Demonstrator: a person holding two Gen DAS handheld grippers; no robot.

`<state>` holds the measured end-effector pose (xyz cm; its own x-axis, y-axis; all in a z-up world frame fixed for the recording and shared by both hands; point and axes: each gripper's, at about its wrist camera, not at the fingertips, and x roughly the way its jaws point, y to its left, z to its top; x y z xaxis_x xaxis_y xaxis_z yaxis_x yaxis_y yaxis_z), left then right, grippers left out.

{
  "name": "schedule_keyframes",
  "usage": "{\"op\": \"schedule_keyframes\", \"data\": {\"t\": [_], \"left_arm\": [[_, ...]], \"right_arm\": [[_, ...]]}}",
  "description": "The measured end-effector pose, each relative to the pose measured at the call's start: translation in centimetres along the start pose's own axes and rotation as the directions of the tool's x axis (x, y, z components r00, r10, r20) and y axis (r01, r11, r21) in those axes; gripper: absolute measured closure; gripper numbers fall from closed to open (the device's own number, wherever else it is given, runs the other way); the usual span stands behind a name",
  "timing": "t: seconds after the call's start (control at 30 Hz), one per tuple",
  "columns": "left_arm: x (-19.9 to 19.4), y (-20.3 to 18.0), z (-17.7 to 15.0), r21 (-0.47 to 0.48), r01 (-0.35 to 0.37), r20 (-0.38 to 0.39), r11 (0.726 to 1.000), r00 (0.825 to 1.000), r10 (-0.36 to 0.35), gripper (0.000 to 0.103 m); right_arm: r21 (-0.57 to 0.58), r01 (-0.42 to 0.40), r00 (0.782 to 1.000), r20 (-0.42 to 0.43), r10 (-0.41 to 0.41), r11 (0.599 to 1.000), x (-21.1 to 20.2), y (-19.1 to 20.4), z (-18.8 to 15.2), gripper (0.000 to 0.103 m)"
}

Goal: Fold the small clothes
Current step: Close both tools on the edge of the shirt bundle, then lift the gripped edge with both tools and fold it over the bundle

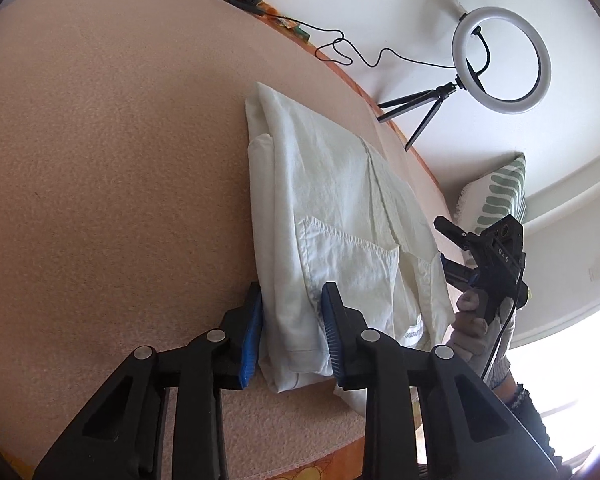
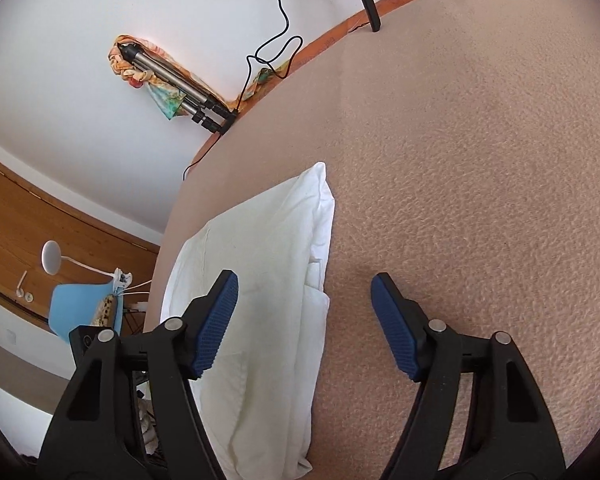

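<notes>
Left gripper [image 1: 291,336]: astride garment edge, pads apart | right gripper [image 2: 304,328]: gaping, empty | one folded white garment [image 1: 340,216]

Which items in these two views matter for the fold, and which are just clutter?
For the job:
- white garment, part-folded on the pink surface
- left gripper, pads either side of its near edge
- right gripper, open over its other edge

Just lying about:
- ring light on its small tripod
- folded tripod
- leaf-print cushion
- black cable
</notes>
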<state>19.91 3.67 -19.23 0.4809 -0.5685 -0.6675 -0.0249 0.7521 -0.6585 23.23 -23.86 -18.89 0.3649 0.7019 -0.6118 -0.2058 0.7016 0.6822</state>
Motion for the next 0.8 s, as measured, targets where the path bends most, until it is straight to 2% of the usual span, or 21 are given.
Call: {"op": "schedule_keyframes", "data": {"t": [0.13,0.2,0.23,0.3,0.4,0.47,0.57,0.63,0.8], "left_arm": [[0.3,-0.8,-0.3,0.051,-0.036,-0.002,0.998,0.999,0.036,0.082],[0.4,-1.2,-0.4,0.073,-0.061,0.006,0.995,0.998,0.061,0.086],[0.4,-1.2,-0.6,0.078,-0.069,0.016,0.995,0.998,0.068,0.087],[0.1,-1.8,-1.0,0.118,-0.107,0.054,0.987,0.993,0.101,0.091],[-0.3,-2.8,-1.6,0.165,-0.144,0.092,0.976,0.987,0.130,0.095],[-0.7,-3.2,-1.5,0.179,-0.142,0.102,0.974,0.987,0.125,0.096],[-1.3,-3.9,-1.1,0.189,-0.131,0.109,0.973,0.988,0.112,0.097],[-1.7,-5.1,-1.1,0.243,-0.154,0.128,0.958,0.984,0.126,0.097],[-2.3,-8.0,-0.8,0.316,-0.131,0.141,0.940,0.986,0.091,0.097]], "right_arm": [[-0.033,-0.006,1.000,-0.027,0.005,0.999,1.4,1.2,-0.1,0.047],[-0.037,-0.001,0.999,-0.046,0.000,0.999,2.1,1.6,-0.3,0.062],[-0.037,0.009,0.999,-0.042,-0.011,0.999,2.3,1.8,-0.5,0.065],[-0.041,0.039,0.998,-0.045,-0.041,0.998,2.4,2.2,-0.5,0.082],[-0.075,0.085,0.996,-0.023,-0.087,0.993,1.9,3.6,-0.7,0.087],[-0.121,0.143,0.990,-0.004,-0.144,0.982,1.6,5.2,-0.9,0.088],[-0.165,0.158,0.987,0.030,-0.155,0.974,0.4,7.2,-1.0,0.089],[-0.189,0.165,0.986,0.051,-0.158,0.968,-0.6,8.2,-0.9,0.090],[-0.221,0.197,0.977,0.123,-0.173,0.955,-3.6,10.0,-0.6,0.090]]}}
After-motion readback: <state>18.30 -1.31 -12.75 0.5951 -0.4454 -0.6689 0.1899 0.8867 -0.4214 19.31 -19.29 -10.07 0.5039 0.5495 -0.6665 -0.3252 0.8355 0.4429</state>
